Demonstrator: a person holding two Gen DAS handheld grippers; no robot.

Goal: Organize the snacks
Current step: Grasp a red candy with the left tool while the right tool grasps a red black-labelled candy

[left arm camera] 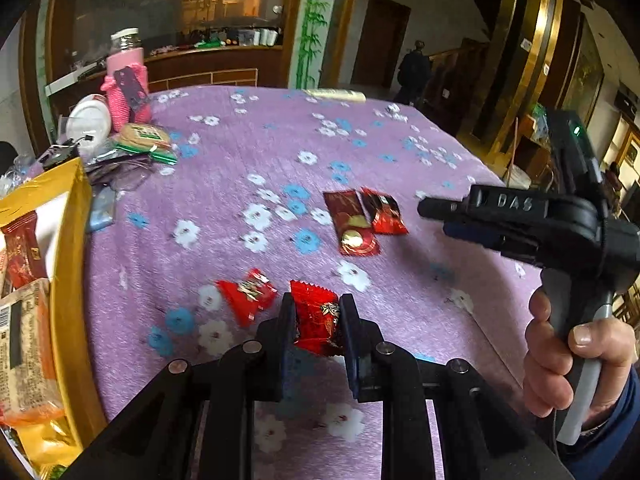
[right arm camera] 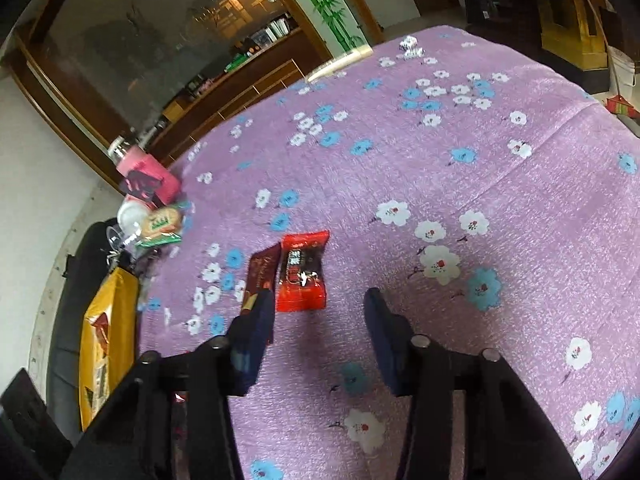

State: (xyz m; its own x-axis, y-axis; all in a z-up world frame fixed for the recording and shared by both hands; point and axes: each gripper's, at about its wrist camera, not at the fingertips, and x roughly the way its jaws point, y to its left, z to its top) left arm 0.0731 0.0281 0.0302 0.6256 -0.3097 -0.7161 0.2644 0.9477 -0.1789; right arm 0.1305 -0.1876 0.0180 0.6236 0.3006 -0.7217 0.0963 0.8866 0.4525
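My left gripper (left arm camera: 318, 314) is shut on a red snack packet (left arm camera: 318, 320) just above the purple flowered tablecloth (left arm camera: 400, 168). Another red packet (left arm camera: 248, 294) lies just left of it. Farther out lie a dark red packet (left arm camera: 350, 222) and a red-and-black packet (left arm camera: 384, 212), side by side. My right gripper (right arm camera: 318, 312) is open and empty, hovering just short of the red-and-black packet (right arm camera: 302, 278), with the dark red packet (right arm camera: 260, 276) by its left finger. It also shows in the left wrist view (left arm camera: 432, 210). A yellow box (left arm camera: 68, 280) at the left holds several snacks.
A pink-sleeved jar (left arm camera: 128, 84), a white lid (left arm camera: 90, 120), a green-edged biscuit pack (left arm camera: 146, 140) and loose wrappers crowd the table's far left corner. A pale roll (left arm camera: 336, 94) lies at the far edge. The yellow box (right arm camera: 106, 344) shows at the left table edge.
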